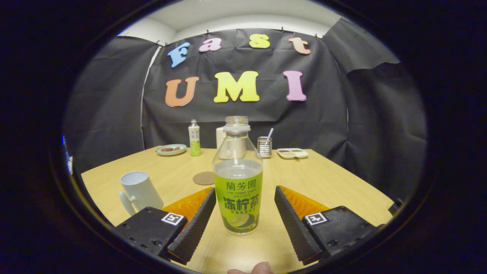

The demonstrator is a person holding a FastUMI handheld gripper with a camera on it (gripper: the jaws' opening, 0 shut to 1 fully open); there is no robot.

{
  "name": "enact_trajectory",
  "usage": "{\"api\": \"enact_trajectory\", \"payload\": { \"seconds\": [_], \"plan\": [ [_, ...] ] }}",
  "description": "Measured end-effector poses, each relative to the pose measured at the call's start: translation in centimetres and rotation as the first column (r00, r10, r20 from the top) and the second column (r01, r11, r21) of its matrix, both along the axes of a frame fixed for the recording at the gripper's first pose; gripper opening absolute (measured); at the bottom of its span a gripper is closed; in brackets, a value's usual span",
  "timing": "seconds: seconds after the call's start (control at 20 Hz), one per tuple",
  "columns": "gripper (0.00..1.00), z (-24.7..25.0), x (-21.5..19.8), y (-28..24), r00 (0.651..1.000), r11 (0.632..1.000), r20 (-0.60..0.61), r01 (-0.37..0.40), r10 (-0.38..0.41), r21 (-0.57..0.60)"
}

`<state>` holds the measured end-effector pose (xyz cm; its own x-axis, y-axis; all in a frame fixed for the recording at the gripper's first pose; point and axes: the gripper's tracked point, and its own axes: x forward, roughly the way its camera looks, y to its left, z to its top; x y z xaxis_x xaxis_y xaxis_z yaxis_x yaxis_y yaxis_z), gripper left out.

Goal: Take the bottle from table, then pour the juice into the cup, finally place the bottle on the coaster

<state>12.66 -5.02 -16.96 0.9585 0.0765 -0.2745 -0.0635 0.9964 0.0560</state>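
Clear plastic bottle [237, 179], uncapped, green-labelled and part filled with pale juice, stands upright on the light wooden table [327, 182] between the fingers of the claw [241, 213]. The claw is spread; neither finger touches the bottle. A white ceramic cup [140, 191] stands left; a round brown coaster [204, 178] lies beyond the bottle.

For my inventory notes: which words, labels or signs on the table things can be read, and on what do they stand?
Juice bottle, between the open hand-held gripper's fingers, neither touching it: green label with large print, not transcribed here.
Far small bottle: label too small to read.
Hand-held gripper: two square code markers, no words.
White cup, coaster: no text.
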Motion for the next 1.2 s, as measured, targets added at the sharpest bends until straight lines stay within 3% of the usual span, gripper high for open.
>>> {"api": "enact_trajectory", "payload": {
  "seconds": [0.4, 0.65, 0.95, 1.2],
  "plan": [
    [0.99, -0.6, 2.2, 1.1, 0.999, 0.997, -0.035, -0.001, 0.004, 0.08],
    [0.85, -0.4, 2.4, 1.6, 0.999, 0.994, -0.047, -0.012, 0.017, 0.11],
    [0.77, 1.6, 2.4, 2.5, 0.998, 0.999, -0.034, -0.048, 0.049, 0.022],
    [0.75, 4.5, 3.5, 4.0, 0.995, 0.977, 0.001, -0.097, 0.099, -0.192]
  ]
}}
